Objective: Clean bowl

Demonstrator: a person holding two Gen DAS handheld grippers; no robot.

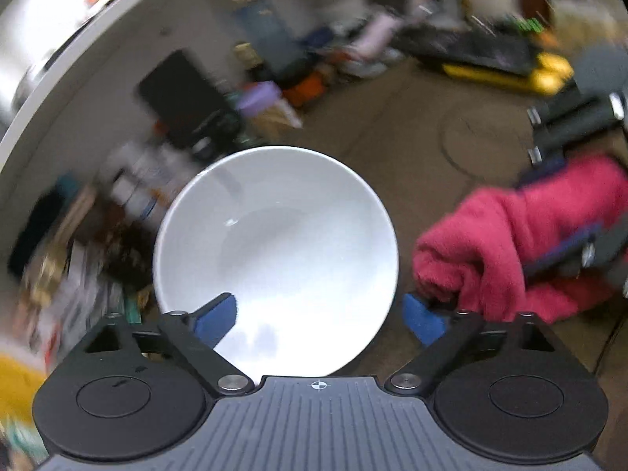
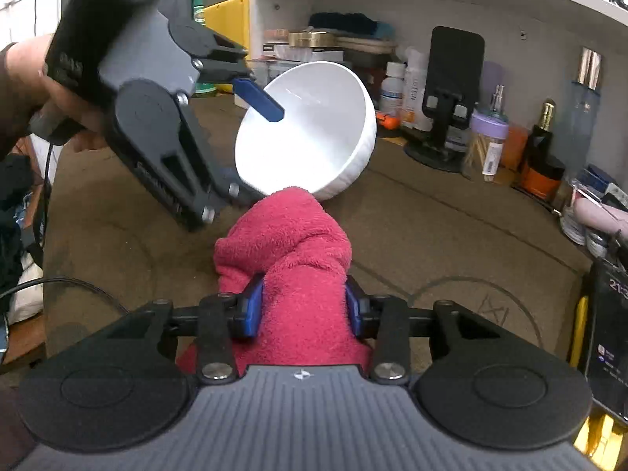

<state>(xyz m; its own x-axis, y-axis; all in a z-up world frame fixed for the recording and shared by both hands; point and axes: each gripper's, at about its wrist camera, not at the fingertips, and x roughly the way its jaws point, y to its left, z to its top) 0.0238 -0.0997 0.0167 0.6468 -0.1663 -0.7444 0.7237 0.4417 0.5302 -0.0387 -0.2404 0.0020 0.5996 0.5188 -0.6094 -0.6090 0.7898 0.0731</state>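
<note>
My left gripper (image 2: 263, 149) has the white bowl (image 2: 310, 133) up off the tabletop (image 2: 431, 227), tipped on its side so the open mouth faces back toward me. One blue finger (image 2: 259, 101) lies inside against the wall; the other is hidden behind the bowl, so it looks like a pinch across the rim. From the left wrist view the bowl (image 1: 274, 243) fills the space between the fingers, its inside looking bare and glossy.

My right gripper (image 2: 302, 306) is clamped on a bunched red towel (image 2: 290, 251), and the folded tip of it pokes forward, just under the bowl's lower rim, touching or very nearly so.

The bowl looks like glazed ceramic: stiff, smooth, slippery, and likely to chip if it drops. A rim pinch gives little surface to grip, so I'd press the towel in gently and keep the push toward the held edge. The towel is soft and thick, it should mould to the curve. Bottles and jars (image 2: 486, 145) crowd the back of the tabletop, well clear of us.
</note>
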